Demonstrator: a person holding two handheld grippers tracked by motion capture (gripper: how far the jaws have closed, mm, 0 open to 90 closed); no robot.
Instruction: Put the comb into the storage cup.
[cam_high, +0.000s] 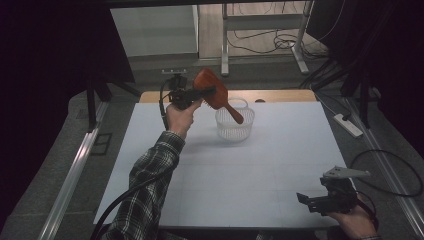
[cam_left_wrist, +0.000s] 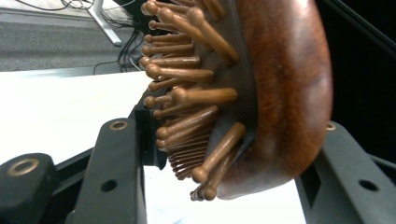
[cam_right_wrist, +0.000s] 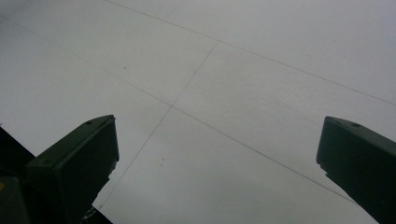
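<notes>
- A white wire-mesh basket (cam_high: 234, 124) stands toward the far side of the white counter (cam_high: 260, 165), near its middle; the weave lets the counter show through, and nothing can be made out lying at its bottom.
- A wooden hairbrush (cam_high: 214, 92) hangs tilted above the basket, its broad head to the far left and its handle slanting down to the right, the handle end crossing the basket's rim; whether it touches the rim cannot be told.
- The left gripper (cam_high: 197, 95), raised over the far left of the counter, has its fingers clamped on the brush head.
- In the left gripper view the hairbrush (cam_left_wrist: 280, 93) sits between the black fingers (cam_left_wrist: 114, 172), bristle pegs pointing left, the head cut off at the top edge and the handle hidden.
- The right gripper (cam_high: 312, 200) rests at the near right corner of the counter, held by a hand (cam_high: 356, 224) cut off by the bottom edge.
- In the right gripper view its fingers (cam_right_wrist: 77, 163) stand wide apart over bare counter (cam_right_wrist: 210, 84), with nothing between them.
- The room beyond the counter lies in deep shadow; cables and a table frame are just visible on the floor.
</notes>
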